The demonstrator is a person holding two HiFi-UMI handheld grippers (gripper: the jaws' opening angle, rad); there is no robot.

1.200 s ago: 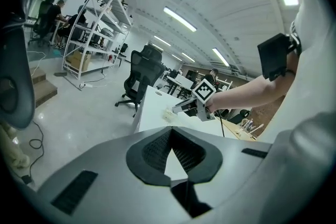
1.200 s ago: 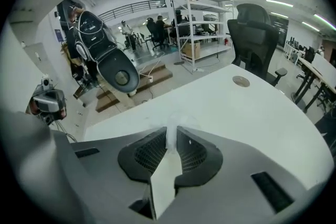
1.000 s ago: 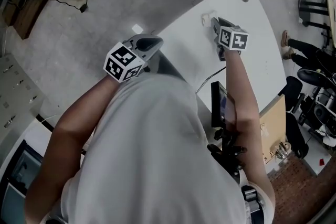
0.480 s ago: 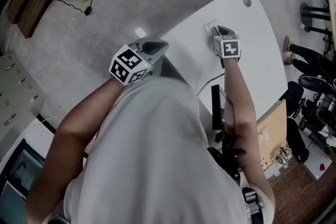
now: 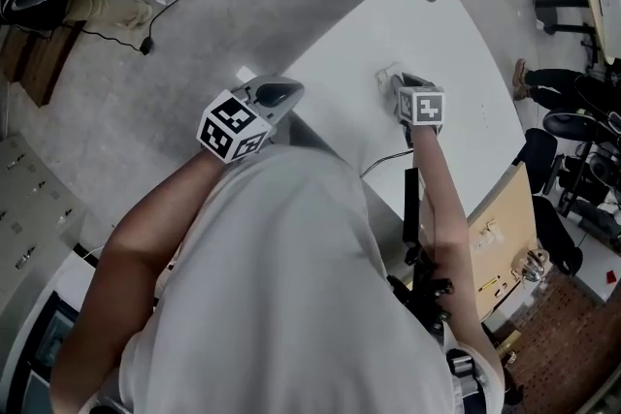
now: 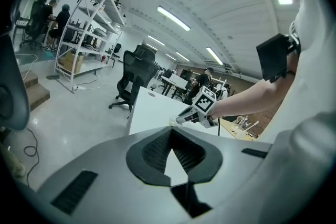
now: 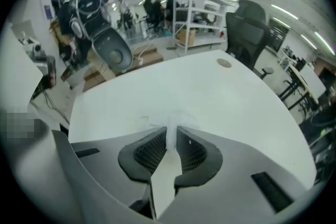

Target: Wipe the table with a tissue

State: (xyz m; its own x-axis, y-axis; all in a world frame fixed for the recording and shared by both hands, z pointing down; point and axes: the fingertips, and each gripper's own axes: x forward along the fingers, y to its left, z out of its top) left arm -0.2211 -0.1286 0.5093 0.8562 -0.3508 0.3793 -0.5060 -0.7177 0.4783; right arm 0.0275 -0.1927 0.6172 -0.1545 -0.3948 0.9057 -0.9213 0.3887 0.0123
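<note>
Crumpled tissue point(image 7: 169, 119) on smooth white table point(image 7: 220, 97).
I see right gripper point(image 7: 171, 131) pinching it; left gripper point(image 6: 171, 130) jaws together, empty.

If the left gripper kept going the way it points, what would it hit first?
Probably the white table, near its edge; the right gripper, holding the tissue, sits further along. Depth is hard to judge.

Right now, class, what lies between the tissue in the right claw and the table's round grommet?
Nothing: the right gripper view shows bare white table from the tissue to the round grommet.
</note>
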